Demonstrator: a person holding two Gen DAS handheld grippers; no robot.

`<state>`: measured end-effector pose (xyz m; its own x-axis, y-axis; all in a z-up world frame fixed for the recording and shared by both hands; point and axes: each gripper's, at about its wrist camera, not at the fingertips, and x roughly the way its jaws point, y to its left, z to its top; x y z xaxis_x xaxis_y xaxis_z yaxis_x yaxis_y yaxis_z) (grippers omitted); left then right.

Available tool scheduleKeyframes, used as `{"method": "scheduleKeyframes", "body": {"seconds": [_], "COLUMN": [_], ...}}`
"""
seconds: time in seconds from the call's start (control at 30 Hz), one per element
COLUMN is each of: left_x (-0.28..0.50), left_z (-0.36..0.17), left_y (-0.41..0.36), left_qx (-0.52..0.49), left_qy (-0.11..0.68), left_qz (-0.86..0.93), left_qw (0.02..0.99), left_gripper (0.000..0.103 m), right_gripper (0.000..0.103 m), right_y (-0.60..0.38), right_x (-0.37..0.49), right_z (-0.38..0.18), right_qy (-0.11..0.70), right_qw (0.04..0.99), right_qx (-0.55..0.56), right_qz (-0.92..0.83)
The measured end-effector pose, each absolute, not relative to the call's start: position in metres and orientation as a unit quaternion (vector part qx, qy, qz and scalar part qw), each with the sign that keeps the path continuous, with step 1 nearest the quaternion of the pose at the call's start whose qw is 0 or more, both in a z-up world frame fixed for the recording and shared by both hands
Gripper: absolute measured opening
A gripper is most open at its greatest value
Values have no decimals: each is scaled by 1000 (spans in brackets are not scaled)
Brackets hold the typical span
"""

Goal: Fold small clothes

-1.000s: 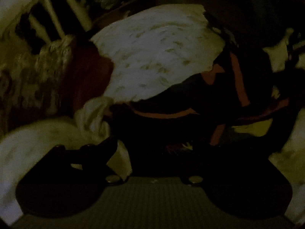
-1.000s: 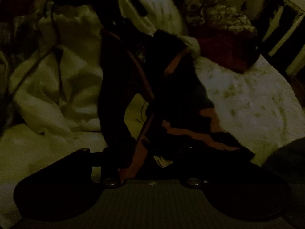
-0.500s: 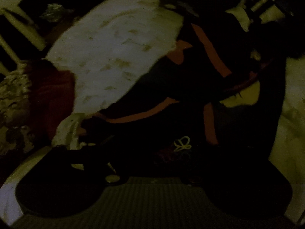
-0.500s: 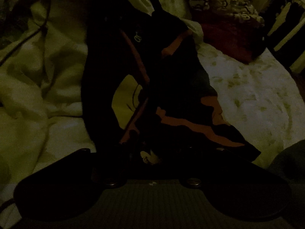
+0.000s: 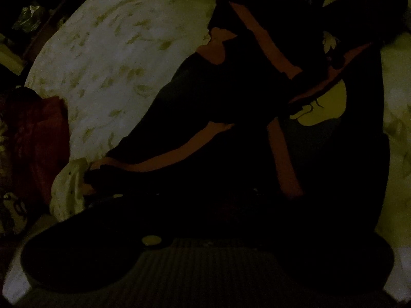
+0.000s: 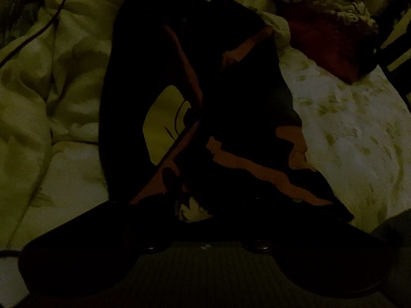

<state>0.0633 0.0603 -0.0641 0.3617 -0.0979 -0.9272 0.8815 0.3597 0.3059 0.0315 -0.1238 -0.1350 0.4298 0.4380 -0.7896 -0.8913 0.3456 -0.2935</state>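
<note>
Garment: dark garment (image 5: 231, 118) with orange trim and a yellow printed patch, spread between the two grippers over the pale patterned bedsheet (image 5: 108, 59); in the right wrist view the same dark garment (image 6: 231, 97) hanging and twisted, yellow patch (image 6: 164, 118) facing the camera.
Change, left view: more of the frame filled by dark cloth than a second ago; sheet pushed toward the upper left; orange band now running as a long diagonal, less bunched.
Change, right view: garment closer and larger than a second ago; yellow patch more fully exposed; lower orange edge drawn out to the right.
Meaning for the task: probably a stretch-and-open step, cloth being pulled taut before laying flat; no fold visible yet, so early in the fold.
Left gripper (image 5: 205, 205): fingers lost in darkness against the cloth; garment appearing to run right into them, but spread or pinching impossible to tell.
Right gripper (image 6: 200, 205): same trouble; cloth bunched just at the finger line, grip likely but not visible.
Surroundings: red fabric (image 6: 334, 43) beyond the garment, rumpled pale bedding (image 6: 51, 77) to the left.
Risk: twist in the middle likely to carry into the fold unless shaken out.
</note>
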Motion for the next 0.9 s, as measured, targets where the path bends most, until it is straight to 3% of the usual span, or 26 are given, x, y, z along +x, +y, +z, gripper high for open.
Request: {"method": "scheduleKeyframes", "body": {"seconds": [0.2, 0.27, 0.33, 0.7, 0.9], "left_x": [77, 82, 87, 48, 17], "left_z": [-65, -64, -57, 27, -13], "left_y": [71, 74, 79, 112, 112], "left_qx": [383, 364, 337, 243, 233], "left_qy": [468, 478, 488, 498, 530], "left_qz": [-349, -342, -339, -367, -363], "left_qw": [715, 722, 730, 748, 730], "left_gripper": [20, 15, 11, 9, 10], "right_gripper": [56, 16, 12, 10, 10], "right_y": [-111, -108, -109, -168, -170], "right_x": [36, 38, 40, 8, -12], "right_z": [-144, -147, -144, -54, -85], "right_qy": [296, 297, 302, 296, 346], "right_qw": [757, 760, 770, 820, 790], "right_qx": [-383, -380, -360, -175, -195], "right_qz": [440, 435, 431, 458, 467]}}
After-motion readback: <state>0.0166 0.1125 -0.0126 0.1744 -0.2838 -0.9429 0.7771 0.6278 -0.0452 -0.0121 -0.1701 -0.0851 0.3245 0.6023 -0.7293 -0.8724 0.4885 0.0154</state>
